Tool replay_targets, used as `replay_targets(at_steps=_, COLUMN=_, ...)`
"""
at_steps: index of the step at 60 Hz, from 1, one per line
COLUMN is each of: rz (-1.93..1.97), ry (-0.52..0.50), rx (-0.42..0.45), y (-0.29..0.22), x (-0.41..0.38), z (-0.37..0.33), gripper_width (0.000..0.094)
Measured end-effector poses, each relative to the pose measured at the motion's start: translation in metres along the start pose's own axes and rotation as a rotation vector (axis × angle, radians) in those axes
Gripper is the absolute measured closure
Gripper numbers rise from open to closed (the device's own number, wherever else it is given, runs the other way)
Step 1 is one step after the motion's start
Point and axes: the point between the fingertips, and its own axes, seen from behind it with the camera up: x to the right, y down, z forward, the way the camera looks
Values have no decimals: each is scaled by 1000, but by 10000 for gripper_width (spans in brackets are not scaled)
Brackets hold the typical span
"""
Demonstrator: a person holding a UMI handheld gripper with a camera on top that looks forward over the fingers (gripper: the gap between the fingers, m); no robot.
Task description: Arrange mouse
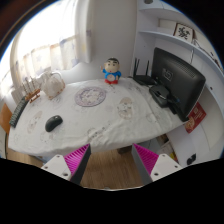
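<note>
A small black mouse point(53, 122) lies on the white patterned tablecloth point(100, 125), on the left part of the table, well beyond my fingers. My gripper point(112, 163) hangs in front of the table's near edge, over the wooden floor. Its two fingers with magenta pads point(75, 160) stand wide apart with nothing between them. The mouse is ahead and to the left of the left finger.
On the table stand a round patterned plate point(89, 96), a cartoon figurine point(112, 71), a crumpled white cloth point(127, 108) and a black monitor point(178, 78) with a white device point(161, 95) before it. A dark keyboard point(20, 111) lies at the far left edge. Shelves stand to the right.
</note>
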Motion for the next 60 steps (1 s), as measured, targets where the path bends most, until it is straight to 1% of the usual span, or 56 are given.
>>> replay_targets(at_steps=11, rz=-51, ry=-3, rx=13, y=2, x=-15, z=6, gripper_width=75)
replay_targets(at_steps=20, rz=-71, ry=-55, rx=18, y=4, x=-60, z=18, gripper_width=75)
replay_targets(at_steps=27, rz=-96, ry=-123, rx=19, y=9, x=-115, z=23, gripper_width=69)
replay_targets(at_steps=38, rz=-151, ry=-252, rx=50, y=19, x=-218, z=25, gripper_width=71)
replay_targets(at_steps=48, rz=-135, ry=-344, rx=126, y=29, x=-299, z=37, gripper_width=76)
replay_targets(at_steps=52, rz=-146, ry=-344, rx=155, y=32, x=-319, z=51, gripper_width=78)
replay_targets(at_steps=56, rz=-157, ry=-311, rx=193, y=30, x=-328, z=72, gripper_width=78)
replay_targets(at_steps=60, rz=-163, ry=-284, rx=207, y=28, x=-337, z=95, gripper_width=77)
